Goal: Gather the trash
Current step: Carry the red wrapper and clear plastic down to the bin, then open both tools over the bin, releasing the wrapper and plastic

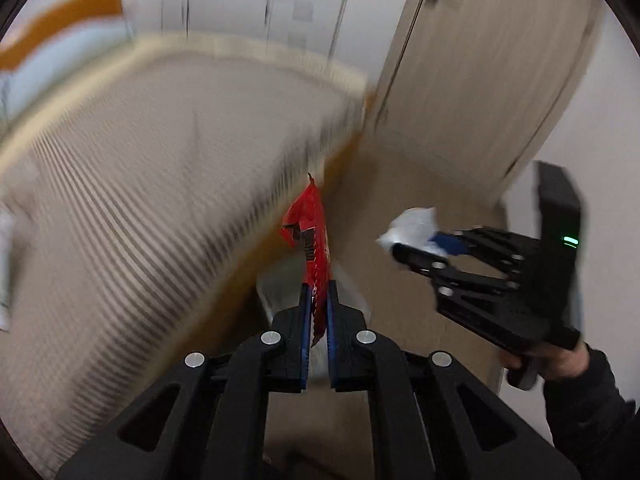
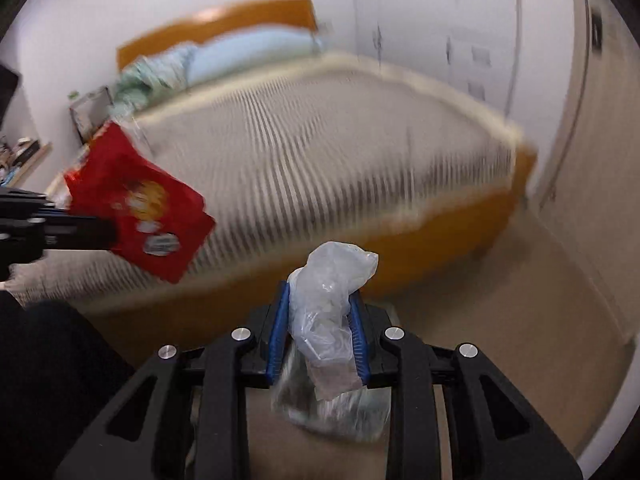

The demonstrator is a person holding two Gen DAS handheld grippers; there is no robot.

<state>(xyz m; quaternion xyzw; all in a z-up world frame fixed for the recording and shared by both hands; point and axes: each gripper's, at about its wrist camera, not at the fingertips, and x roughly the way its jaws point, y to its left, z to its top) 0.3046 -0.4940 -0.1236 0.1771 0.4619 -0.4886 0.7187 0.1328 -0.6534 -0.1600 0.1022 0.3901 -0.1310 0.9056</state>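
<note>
My left gripper (image 1: 319, 290) is shut on a red snack wrapper (image 1: 310, 236), which stands up edge-on between the blue pads. In the right wrist view the same red wrapper (image 2: 140, 204) shows flat at the left, held by the left gripper (image 2: 108, 232). My right gripper (image 2: 320, 300) is shut on a crumpled clear plastic bag (image 2: 328, 284). From the left wrist view, the right gripper (image 1: 394, 246) is at the right with the whitish plastic bag (image 1: 412, 224) in its tips. Both are held above the floor beside the bed.
A bed with a striped grey cover (image 2: 320, 148) and orange wooden frame (image 2: 440, 224) fills the background. A pale door (image 1: 480, 80) and white wardrobe (image 2: 440, 20) stand at the right. Beige floor (image 2: 500, 320) lies below. A clear-lined bin (image 1: 272, 292) sits under the left gripper.
</note>
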